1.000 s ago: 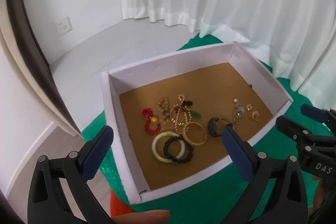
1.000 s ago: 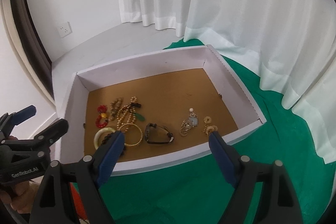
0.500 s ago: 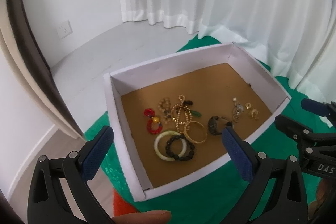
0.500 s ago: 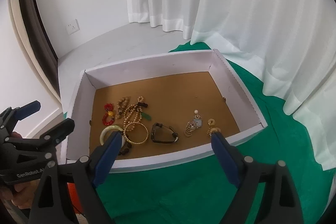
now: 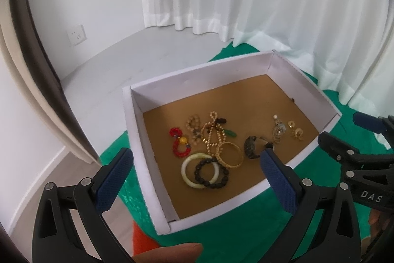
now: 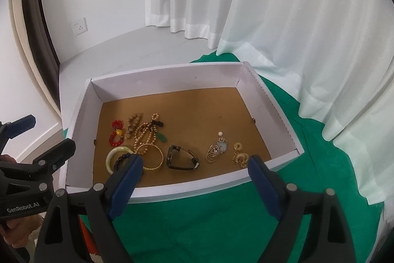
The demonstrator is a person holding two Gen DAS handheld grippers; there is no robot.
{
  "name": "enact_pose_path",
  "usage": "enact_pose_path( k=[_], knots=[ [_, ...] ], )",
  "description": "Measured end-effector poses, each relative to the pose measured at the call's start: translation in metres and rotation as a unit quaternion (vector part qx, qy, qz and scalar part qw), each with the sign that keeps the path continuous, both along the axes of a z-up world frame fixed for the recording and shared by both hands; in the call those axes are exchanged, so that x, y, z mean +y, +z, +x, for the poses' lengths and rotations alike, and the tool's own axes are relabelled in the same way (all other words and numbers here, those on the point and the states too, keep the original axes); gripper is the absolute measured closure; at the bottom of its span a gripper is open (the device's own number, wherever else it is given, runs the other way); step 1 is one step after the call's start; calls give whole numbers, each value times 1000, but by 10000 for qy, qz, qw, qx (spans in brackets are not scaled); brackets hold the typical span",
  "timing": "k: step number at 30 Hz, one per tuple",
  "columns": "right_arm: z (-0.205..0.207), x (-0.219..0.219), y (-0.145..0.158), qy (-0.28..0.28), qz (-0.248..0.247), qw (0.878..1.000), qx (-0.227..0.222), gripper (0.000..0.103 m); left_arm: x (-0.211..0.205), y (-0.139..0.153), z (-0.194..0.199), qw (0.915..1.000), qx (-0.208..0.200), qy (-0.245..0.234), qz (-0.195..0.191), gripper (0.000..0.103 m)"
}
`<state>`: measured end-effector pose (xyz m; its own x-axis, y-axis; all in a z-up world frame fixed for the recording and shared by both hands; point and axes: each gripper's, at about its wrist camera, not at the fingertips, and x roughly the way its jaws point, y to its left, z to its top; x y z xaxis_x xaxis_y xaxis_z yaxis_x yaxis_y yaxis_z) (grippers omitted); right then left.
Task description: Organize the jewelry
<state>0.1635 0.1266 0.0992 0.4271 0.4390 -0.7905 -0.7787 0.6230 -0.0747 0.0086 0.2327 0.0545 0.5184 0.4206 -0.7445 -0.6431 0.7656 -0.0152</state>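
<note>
A white cardboard box [image 5: 138, 139] [image 6: 187, 186] with a brown floor holds jewelry. On its left lie a red bead bracelet [image 5: 178, 142] [image 6: 115, 133], wooden beads [image 5: 193, 125], a gold bead necklace [image 5: 213, 135] [image 6: 145, 132], a pale jade bangle [image 5: 189, 170] [image 6: 113, 156], a black bead bracelet [image 5: 211, 173] and a gold bangle [image 5: 230, 154] [image 6: 154, 157]. A dark watch [image 5: 253, 147] [image 6: 182, 157] lies in the middle. Gold earrings [image 5: 296, 131] [image 6: 240, 154] lie on the right. My left gripper [image 5: 197, 176] and right gripper [image 6: 194, 179] are open, empty, above the box's near edge.
The box sits on a green cloth [image 6: 221, 226] on a pale floor. White curtains [image 6: 283, 16] hang behind and to the right. A wall socket [image 5: 76, 35] is at the back left. An orange patch [image 5: 141, 236] lies near the box's near-left corner.
Both grippers have shifted slightly; the box now sits a little more to the right in both views. Both stay open and the jewelry has not moved.
</note>
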Motion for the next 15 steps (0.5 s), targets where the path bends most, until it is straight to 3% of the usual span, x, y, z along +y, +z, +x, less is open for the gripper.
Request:
enact_pose_path(
  k=[15],
  knots=[
    [-1,11,-1,105,-72,9999,64,14,4,2,-4,9997,3,216,58,1]
  ],
)
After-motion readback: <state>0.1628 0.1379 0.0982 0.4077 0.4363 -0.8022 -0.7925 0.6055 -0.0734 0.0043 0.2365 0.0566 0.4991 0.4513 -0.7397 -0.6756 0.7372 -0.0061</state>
